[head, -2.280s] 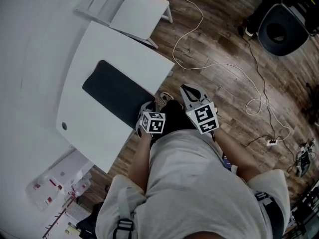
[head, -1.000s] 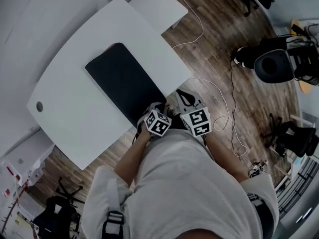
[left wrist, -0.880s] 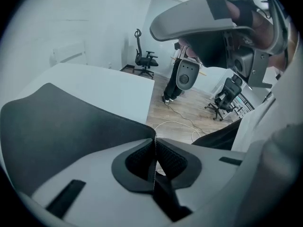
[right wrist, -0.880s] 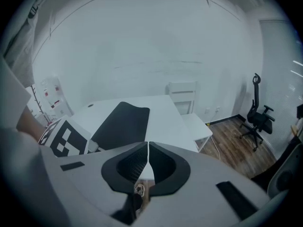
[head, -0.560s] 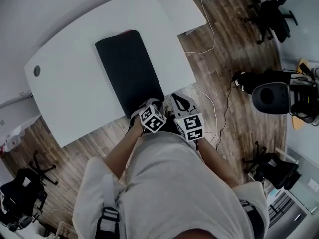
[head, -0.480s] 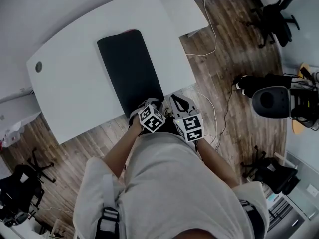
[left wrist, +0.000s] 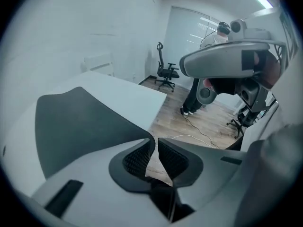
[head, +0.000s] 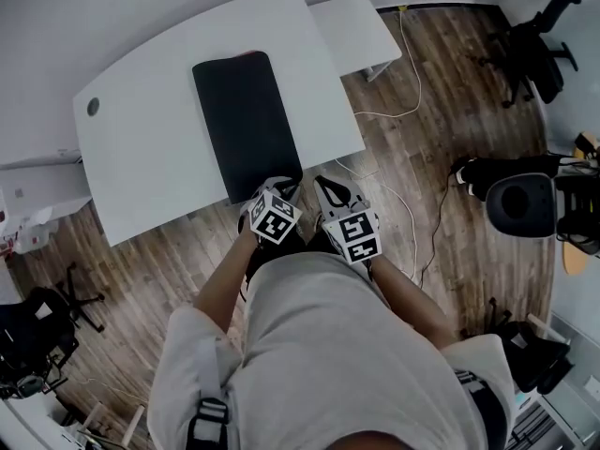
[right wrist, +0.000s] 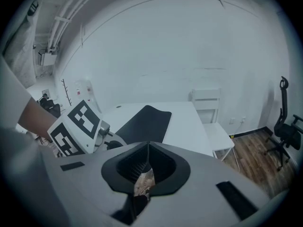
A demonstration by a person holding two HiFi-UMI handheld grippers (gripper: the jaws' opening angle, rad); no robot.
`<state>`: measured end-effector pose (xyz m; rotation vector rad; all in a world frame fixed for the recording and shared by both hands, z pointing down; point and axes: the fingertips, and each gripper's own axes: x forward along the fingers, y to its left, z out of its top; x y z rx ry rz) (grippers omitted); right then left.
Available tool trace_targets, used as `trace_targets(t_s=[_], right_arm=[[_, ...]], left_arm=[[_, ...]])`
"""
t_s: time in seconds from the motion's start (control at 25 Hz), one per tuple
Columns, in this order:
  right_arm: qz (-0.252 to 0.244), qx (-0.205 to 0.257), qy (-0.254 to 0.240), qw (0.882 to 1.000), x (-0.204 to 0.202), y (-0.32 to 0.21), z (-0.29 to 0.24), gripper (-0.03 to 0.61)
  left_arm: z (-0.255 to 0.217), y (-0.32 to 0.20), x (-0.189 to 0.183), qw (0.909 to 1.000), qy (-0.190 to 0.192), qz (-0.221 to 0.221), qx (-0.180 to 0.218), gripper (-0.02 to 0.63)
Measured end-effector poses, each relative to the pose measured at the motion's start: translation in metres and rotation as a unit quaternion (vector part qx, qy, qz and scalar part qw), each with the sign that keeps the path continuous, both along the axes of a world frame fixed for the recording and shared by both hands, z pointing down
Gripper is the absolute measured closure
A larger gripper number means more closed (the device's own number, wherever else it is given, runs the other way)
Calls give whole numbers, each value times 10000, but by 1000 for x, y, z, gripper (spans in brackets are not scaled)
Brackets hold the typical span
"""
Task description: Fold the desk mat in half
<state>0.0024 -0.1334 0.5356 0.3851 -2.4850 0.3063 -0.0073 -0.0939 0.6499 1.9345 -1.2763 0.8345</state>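
Desk mat [head: 246,120] lies flat and unfolded on the white desk [head: 141,148]. Its near end is hidden under the left gripper [head: 284,191]. The left jaws have just been opening: narrow gap, nothing between them. Right gripper [head: 325,187] is beyond the desk edge, jaws together, empty.

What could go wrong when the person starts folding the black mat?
1. The left gripper has just been opening, yet its gap is narrow and empty; it might miss the edge of the flat black desk mat.
2. The right gripper is shut and off the white desk; a one-sided lift could skew the fold.
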Motion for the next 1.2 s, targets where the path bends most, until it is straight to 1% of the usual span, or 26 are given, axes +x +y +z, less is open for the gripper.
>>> trace_targets(t_s=[0.08, 0.2, 0.32, 0.4, 0.44, 0.56, 0.76, 0.84, 0.96, 1.04, 1.12, 1.2], right_arm=[[-51, 6, -125, 9999, 6, 6, -3, 537], [-212, 69, -283, 9994, 16, 15, -11, 537], [-450, 226, -531, 9973, 18, 21, -23, 537], [-543, 274, -718, 9956, 17, 26, -31, 537], [-574, 294, -806, 9947, 17, 29, -35, 537], [-699, 356, -1051, 9914, 20, 39, -45, 537], [-808, 500, -1557, 9832, 29, 57, -75, 538], [-821, 576, -1735, 9797, 34, 63, -91, 538], [-760, 708, -1861, 9770, 44, 64, -107, 538], [-712, 774, -1904, 9761, 49, 62, -115, 538], [-705, 840, -1942, 9748, 55, 60, -120, 538], [-718, 897, -1959, 9739, 61, 59, -123, 538]], left_arm=[[-9, 6, 0, 9994, -123, -300, 127, 557], [-27, 16, 13, 9968, -202, -672, 387, 558], [-51, 20, 18, 9902, -438, -1078, 772, 583], [-70, 24, 15, 9814, -518, -1515, 1058, 591], [-79, 27, 13, 9755, -530, -1760, 1212, 595], [-113, 39, 4, 9535, -726, -2370, 1716, 603], [-164, 62, 5, 9205, -1213, -2856, 2375, 603], [-177, 67, 7, 9092, -1309, -3013, 2556, 603], [-195, 68, 13, 8966, -1273, -3169, 2818, 603], [-205, 67, 18, 8904, -1295, -3224, 2942, 603], [-211, 66, 24, 8879, -1332, -3222, 3002, 603], [-213, 67, 31, 8888, -1359, -3184, 3002, 603]])
